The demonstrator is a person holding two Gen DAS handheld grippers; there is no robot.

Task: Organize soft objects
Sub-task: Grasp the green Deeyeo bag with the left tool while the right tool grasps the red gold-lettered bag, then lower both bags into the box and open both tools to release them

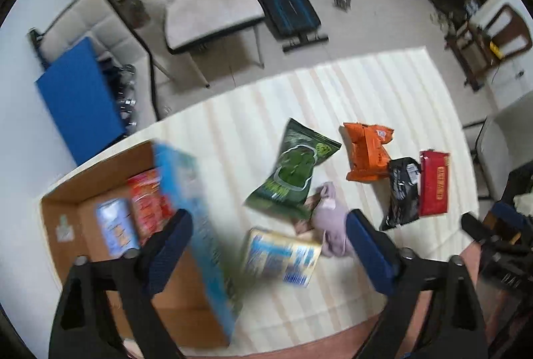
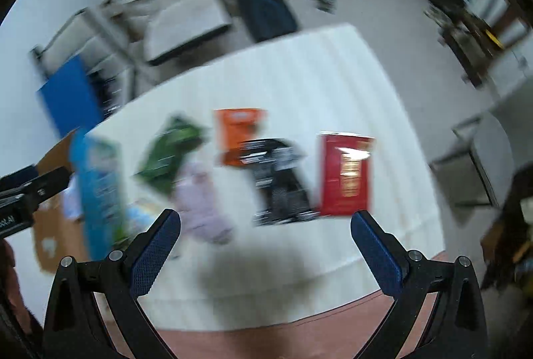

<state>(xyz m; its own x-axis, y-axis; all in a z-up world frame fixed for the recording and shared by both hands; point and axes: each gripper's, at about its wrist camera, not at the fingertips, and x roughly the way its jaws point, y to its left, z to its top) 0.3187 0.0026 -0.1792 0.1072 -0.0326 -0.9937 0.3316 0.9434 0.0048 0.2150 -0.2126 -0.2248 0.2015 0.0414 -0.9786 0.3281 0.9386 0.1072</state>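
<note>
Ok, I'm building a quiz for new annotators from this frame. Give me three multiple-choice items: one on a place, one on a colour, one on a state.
1. Where does the black packet lie?
A. inside the cardboard box
B. between the orange packet and the red packet
C. on the floor

2. What colour is the soft cloth bundle near the green packet?
A. pale purple
B. bright yellow
C. black

3. How is the right claw?
A. shut on the red packet
B. shut on nothing
C. open, holding nothing

Answers:
1 B: it touches the orange packet on one side and the red packet on the other, on the striped cloth.
2 A: the bundle is lilac in both views.
3 C: its blue pads stand wide apart with only the tablecloth between them.
</note>
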